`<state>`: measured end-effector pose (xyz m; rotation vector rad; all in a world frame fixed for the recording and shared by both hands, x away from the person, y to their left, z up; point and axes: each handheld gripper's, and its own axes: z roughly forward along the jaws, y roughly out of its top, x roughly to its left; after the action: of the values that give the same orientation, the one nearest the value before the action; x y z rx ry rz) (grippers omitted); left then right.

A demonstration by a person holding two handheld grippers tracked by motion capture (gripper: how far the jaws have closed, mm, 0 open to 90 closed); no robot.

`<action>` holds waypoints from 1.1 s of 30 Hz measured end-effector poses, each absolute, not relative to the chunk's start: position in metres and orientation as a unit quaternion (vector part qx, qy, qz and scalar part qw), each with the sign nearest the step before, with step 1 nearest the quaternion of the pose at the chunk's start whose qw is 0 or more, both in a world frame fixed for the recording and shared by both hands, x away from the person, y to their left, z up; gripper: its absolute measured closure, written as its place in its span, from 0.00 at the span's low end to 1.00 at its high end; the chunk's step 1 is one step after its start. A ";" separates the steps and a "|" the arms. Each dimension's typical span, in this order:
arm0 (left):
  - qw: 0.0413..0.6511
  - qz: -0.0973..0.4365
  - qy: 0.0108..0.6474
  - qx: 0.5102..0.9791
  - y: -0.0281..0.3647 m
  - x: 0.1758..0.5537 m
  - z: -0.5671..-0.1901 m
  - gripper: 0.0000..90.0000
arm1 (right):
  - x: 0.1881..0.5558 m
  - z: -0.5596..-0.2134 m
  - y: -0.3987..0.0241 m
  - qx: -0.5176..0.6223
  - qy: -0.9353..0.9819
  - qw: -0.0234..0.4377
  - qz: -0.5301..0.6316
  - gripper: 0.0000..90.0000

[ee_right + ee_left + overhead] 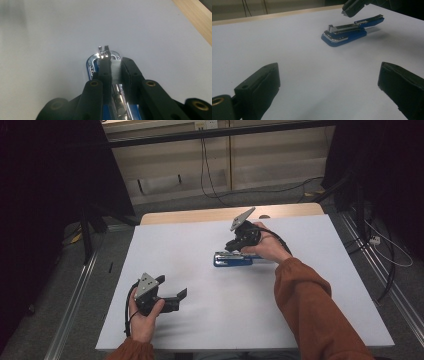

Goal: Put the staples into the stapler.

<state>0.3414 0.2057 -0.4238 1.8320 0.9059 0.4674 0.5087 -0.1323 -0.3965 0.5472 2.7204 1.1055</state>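
Observation:
A blue stapler (232, 260) with chrome parts lies near the middle of the white table (200, 325), its top arm swung open. In the left gripper view the stapler (344, 35) shows its bare metal channel. My right gripper (236, 245) hovers just above the stapler, pointing down at it. In the right gripper view the right gripper (116, 63) is shut on a small pale strip of staples (115, 71), over the stapler's chrome front end (93, 62). My left gripper (171, 286) rests at the front left, open and holding nothing; its view has the left gripper (327, 75) aimed at the stapler.
A wooden edge (200, 215) runs along the table's far side. Beyond it are a pale wall panel and black cables (205, 175) on the floor. Dark curtains stand at both sides. Metal rails (75, 295) flank the table.

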 end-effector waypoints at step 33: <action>0.498 0.192 0.372 0.759 0.207 0.342 -0.424 0.05 | 0.519 -0.404 -0.106 0.114 0.932 0.064 0.337 0.88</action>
<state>0.3423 0.2066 -0.4240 1.8381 0.9013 0.4639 0.5186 -0.1061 -0.4042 0.3441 2.8162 1.0186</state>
